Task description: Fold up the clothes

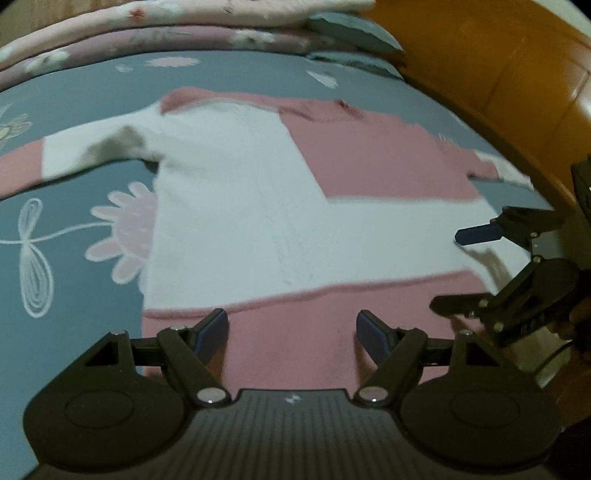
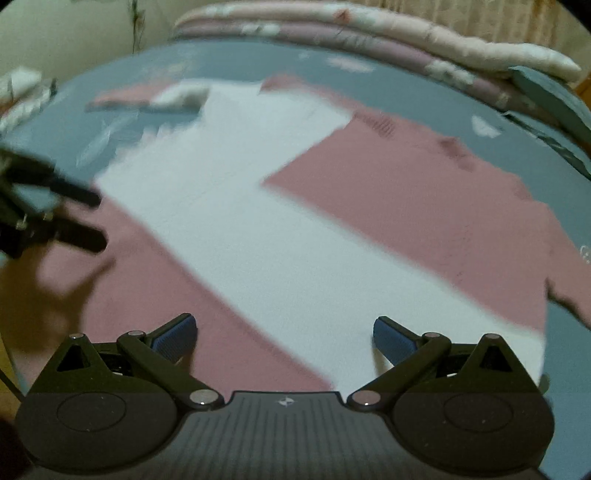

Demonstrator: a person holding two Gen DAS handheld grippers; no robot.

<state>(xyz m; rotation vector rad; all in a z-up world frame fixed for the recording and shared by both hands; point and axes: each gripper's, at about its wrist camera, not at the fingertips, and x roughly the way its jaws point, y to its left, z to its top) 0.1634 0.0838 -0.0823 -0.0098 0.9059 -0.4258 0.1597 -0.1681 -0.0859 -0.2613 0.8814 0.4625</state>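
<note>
1. We see 1 pink-and-white sweater [image 1: 258,192] spread flat on the bed [image 1: 92,96]. The blue-grey flower-print sheet shows bare all round it, widest at 9 o'clock in the left wrist view.
2. Sweater hem (pink band) lies nearest us, at 6 o'clock in the left view. One sleeve runs out to 9 o'clock. The other sleeve end reaches 3 o'clock, close to the bed's edge.
3. Left tongs [image 1: 291,334]: wide open, nothing held, both pads over the pink hem band. Whether they touch the cloth we can't tell.
4. Right tongs [image 2: 284,338]: wide open, empty, over the pink/white boundary of the sweater. In the left view they sit at 3 o'clock by the sweater's side edge, fingers spread.
5. Obstacles: orange wood frame [image 1: 498,74] curves along 1–3 o'clock in the left view, just beyond the bed's edge. Folded quilts [image 1: 166,33] are stacked at 12 o'clock, well apart from the sweater, approx 2 layers, pale pink over mauve. A teal pillow [image 1: 354,26] lies beside them at 1 o'clock.
6. Right view: more pale bedding at 10 o'clock, blurred. Wall at 11 o'clock.
7. Count: 1 sweater, 2 tongs, 1 quilt stack.
</note>
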